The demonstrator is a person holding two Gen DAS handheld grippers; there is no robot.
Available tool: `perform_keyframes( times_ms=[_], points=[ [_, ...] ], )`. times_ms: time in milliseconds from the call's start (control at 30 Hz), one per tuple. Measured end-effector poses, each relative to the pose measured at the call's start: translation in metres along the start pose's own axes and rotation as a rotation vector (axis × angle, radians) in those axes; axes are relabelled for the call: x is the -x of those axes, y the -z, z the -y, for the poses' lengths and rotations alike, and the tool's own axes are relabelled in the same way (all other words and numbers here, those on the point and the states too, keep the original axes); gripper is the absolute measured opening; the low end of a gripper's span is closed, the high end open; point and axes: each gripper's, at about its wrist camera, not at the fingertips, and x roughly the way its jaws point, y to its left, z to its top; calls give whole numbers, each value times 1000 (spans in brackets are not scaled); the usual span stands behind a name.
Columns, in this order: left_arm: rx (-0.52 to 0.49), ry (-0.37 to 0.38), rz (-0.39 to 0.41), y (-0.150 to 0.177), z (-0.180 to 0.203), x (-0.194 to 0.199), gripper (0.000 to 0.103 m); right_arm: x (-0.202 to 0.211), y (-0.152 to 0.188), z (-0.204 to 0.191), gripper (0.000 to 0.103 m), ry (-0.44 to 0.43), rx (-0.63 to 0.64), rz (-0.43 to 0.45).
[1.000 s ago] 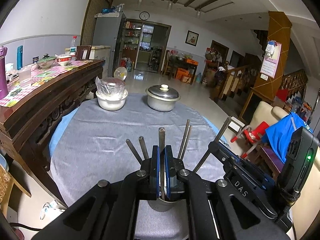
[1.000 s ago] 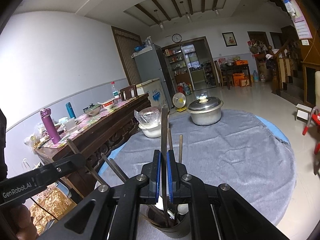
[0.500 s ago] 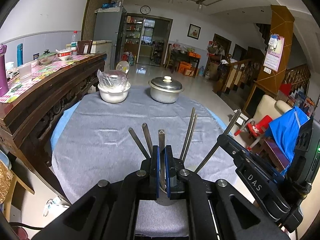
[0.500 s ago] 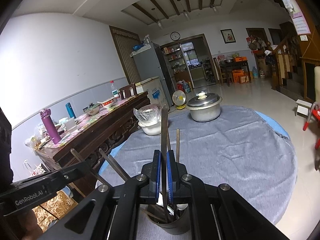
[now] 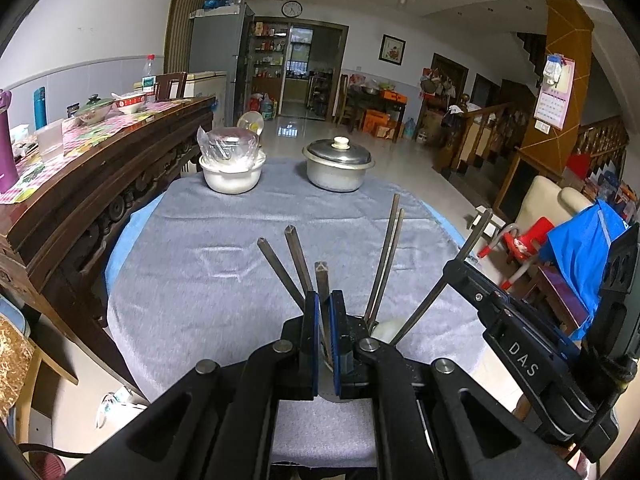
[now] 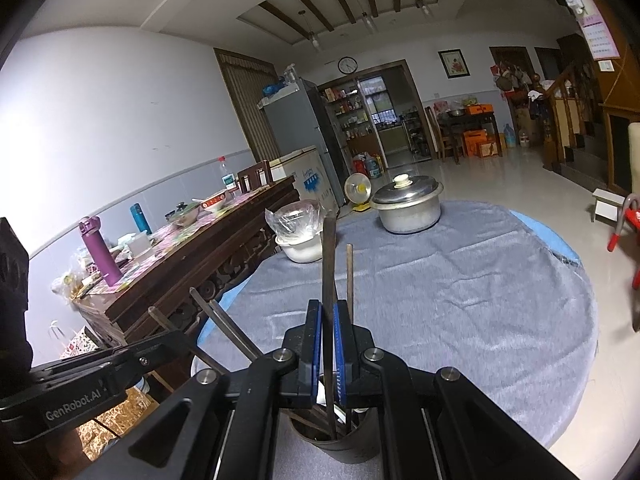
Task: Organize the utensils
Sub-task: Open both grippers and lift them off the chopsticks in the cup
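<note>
Both grippers are clamped on chopsticks over the same dark cup. Seen through the left wrist camera, the left gripper (image 5: 325, 320) has its blue-edged jaws pressed together on one dark chopstick (image 5: 322, 280), whose squared top sticks up just above the pads. On the right wrist camera, the right gripper (image 6: 328, 336) is likewise pinched on a long dark chopstick (image 6: 329, 256) that stands nearly upright and runs down between the pads into the cup (image 6: 340, 446) directly below.

More chopsticks (image 5: 298, 256) lean out of the cup — a few fanned toward the left of the left gripper, a pair tilted to its right. Something pale and rounded (image 5: 390, 326) shows just beside them; what it is cannot be told. The body of the right gripper crosses the lower right of the left camera's view, and the left gripper's body crosses the lower left of the right camera's view.

The cup sits near the front edge of a round table covered with a grey cloth (image 5: 224, 264). At the far side of the cloth stand a white bowl (image 5: 232, 176) holding a crinkled plastic bag and, well apart from it to the right, a lidded metal pot (image 5: 338, 170). A dark carved wooden sideboard (image 5: 96, 184) runs along the left, its top crowded with bottles and dishes.
</note>
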Motion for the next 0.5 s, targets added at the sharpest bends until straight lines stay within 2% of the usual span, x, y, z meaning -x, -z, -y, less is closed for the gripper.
perform_keyframes(
  times_ms=[500],
  points=[
    [1, -16, -32, 4, 0, -8, 6, -7, 2, 0, 7, 0, -7, -20]
  ],
)
